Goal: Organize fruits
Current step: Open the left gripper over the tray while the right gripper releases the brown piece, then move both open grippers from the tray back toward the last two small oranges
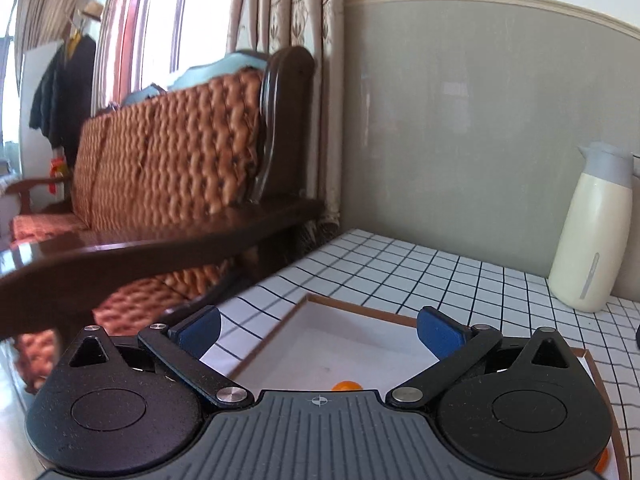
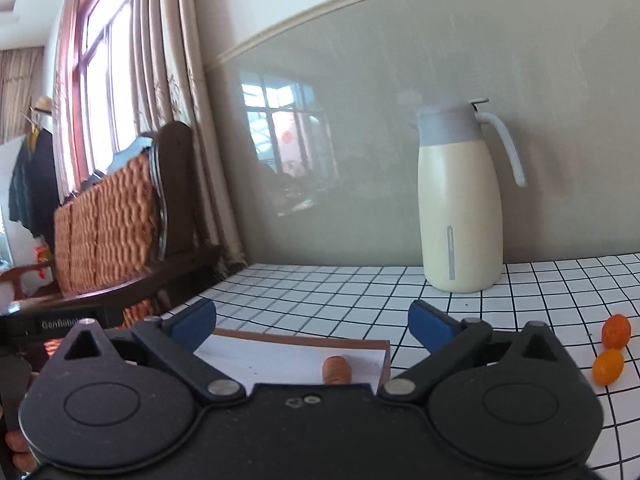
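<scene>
A shallow box [image 1: 256, 354] with a brown rim and white inside lies on the grid-patterned table. In the left wrist view a small orange fruit [image 1: 346, 385] lies in it, half hidden by the gripper body. My left gripper [image 1: 319, 330] is open and empty above the box. In the right wrist view the box [image 2: 352, 345] holds a brownish-orange fruit [image 2: 337, 368]. My right gripper [image 2: 312, 322] is open and empty above it. Two small orange fruits [image 2: 616, 331] [image 2: 608, 366] lie on the table at the right.
A cream jug with a grey lid [image 2: 460, 208] stands at the back by the grey wall; it also shows in the left wrist view [image 1: 592, 232]. A dark wooden sofa with woven cushions [image 1: 168, 152] stands left of the table [image 1: 400, 272]. Another orange sliver [image 1: 602, 462] shows at lower right.
</scene>
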Action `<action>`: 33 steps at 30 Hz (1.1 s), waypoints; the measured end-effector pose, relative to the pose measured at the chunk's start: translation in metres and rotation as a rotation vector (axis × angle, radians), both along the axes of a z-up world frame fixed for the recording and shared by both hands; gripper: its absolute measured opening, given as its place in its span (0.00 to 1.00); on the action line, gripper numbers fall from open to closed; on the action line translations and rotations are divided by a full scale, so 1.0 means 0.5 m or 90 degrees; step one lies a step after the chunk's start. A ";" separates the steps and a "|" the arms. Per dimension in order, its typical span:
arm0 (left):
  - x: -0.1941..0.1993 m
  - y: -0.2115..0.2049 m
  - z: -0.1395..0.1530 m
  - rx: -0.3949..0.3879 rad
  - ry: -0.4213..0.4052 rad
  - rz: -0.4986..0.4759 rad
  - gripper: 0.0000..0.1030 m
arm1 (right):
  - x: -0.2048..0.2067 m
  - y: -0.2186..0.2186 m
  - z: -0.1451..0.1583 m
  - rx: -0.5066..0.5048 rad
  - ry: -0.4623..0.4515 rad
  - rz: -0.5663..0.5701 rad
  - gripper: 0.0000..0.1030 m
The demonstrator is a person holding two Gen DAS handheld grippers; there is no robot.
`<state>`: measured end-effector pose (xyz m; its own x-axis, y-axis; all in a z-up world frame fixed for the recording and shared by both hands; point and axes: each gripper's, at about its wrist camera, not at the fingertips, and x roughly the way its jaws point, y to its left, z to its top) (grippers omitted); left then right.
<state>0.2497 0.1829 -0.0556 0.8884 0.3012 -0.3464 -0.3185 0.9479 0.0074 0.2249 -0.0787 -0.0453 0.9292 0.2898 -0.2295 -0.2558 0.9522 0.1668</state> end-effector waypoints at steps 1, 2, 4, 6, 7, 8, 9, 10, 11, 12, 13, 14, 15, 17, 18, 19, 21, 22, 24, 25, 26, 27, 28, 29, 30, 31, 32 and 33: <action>-0.009 -0.005 0.004 0.010 -0.003 0.002 1.00 | -0.005 -0.002 0.003 -0.003 -0.004 0.001 0.94; -0.017 -0.007 0.008 0.017 -0.005 0.007 1.00 | -0.010 -0.004 0.004 -0.007 -0.004 0.003 0.94; -0.034 -0.011 0.014 0.023 -0.012 0.012 1.00 | -0.017 -0.008 0.004 -0.015 0.000 0.007 0.94; -0.046 -0.011 0.019 0.019 -0.009 0.011 1.00 | -0.027 -0.013 0.001 -0.020 0.003 0.008 0.94; -0.053 -0.013 0.017 0.016 -0.005 0.007 1.00 | -0.031 -0.014 -0.001 -0.022 0.004 0.009 0.94; -0.060 -0.015 0.014 0.012 -0.002 0.006 1.00 | -0.035 -0.015 -0.002 -0.025 0.005 0.012 0.94; -0.067 -0.018 0.012 0.009 -0.001 0.007 1.00 | -0.039 -0.016 -0.003 -0.028 0.006 0.016 0.94; -0.075 -0.020 0.010 0.005 -0.001 0.006 1.00 | -0.043 -0.017 -0.003 -0.034 0.006 0.019 0.94; -0.083 -0.023 0.009 0.000 -0.001 0.003 1.00 | -0.048 -0.016 -0.003 -0.039 0.003 0.021 0.94; -0.088 -0.026 0.006 -0.003 0.001 0.000 1.00 | -0.053 -0.016 -0.002 -0.046 -0.001 0.023 0.94; -0.093 -0.030 0.003 -0.007 0.004 -0.002 1.00 | -0.058 -0.017 -0.002 -0.053 -0.005 0.023 0.94; -0.095 -0.035 0.000 -0.008 0.008 -0.005 1.00 | -0.061 -0.018 -0.001 -0.058 -0.008 0.023 0.94; -0.099 -0.041 -0.003 -0.010 0.011 -0.008 1.00 | -0.064 -0.020 -0.001 -0.061 -0.008 0.023 0.94; -0.106 -0.055 -0.011 -0.015 0.017 -0.017 1.00 | -0.068 -0.029 -0.001 -0.061 -0.008 0.019 0.94; -0.108 -0.062 -0.014 -0.016 0.019 -0.021 1.00 | -0.071 -0.034 -0.002 -0.061 -0.008 0.015 0.94; -0.110 -0.070 -0.018 -0.017 0.020 -0.027 1.00 | -0.073 -0.040 -0.002 -0.061 -0.009 0.008 0.94; -0.109 -0.090 -0.023 -0.017 0.019 -0.044 1.00 | -0.076 -0.054 -0.003 -0.065 -0.012 -0.007 0.94; -0.108 -0.101 -0.026 -0.018 0.020 -0.056 1.00 | -0.077 -0.061 -0.004 -0.067 -0.011 -0.013 0.94; -0.105 -0.125 -0.029 -0.014 0.025 -0.077 1.00 | -0.077 -0.078 -0.003 -0.068 -0.008 -0.024 0.94; -0.103 -0.140 -0.030 -0.008 0.024 -0.086 1.00 | -0.078 -0.088 -0.004 -0.068 -0.007 -0.032 0.94; -0.101 -0.154 -0.030 0.000 0.023 -0.094 1.00 | -0.078 -0.097 -0.004 -0.067 -0.005 -0.038 0.94; -0.100 -0.169 -0.030 0.006 0.021 -0.102 1.00 | -0.077 -0.106 -0.005 -0.067 -0.001 -0.044 0.94; -0.097 -0.185 -0.031 0.011 0.020 -0.113 1.00 | -0.077 -0.115 -0.006 -0.068 0.002 -0.050 0.94; -0.096 -0.198 -0.032 0.012 0.020 -0.122 1.00 | -0.079 -0.124 -0.008 -0.070 0.004 -0.057 0.93; -0.096 -0.211 -0.034 0.012 0.022 -0.132 1.00 | -0.079 -0.131 -0.010 -0.075 0.008 -0.065 0.93; -0.092 -0.226 -0.036 0.012 0.026 -0.143 1.00 | -0.079 -0.139 -0.012 -0.080 0.012 -0.073 0.93; -0.088 -0.239 -0.038 0.013 0.029 -0.152 1.00 | -0.081 -0.146 -0.015 -0.084 0.015 -0.081 0.93; -0.085 -0.252 -0.039 0.013 0.029 -0.160 1.00 | -0.082 -0.155 -0.016 -0.087 0.018 -0.090 0.93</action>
<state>0.2071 0.0569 -0.0750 0.9196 0.0805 -0.3845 -0.0720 0.9967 0.0365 0.1840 -0.1561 -0.0536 0.9512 0.1208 -0.2840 -0.1144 0.9927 0.0389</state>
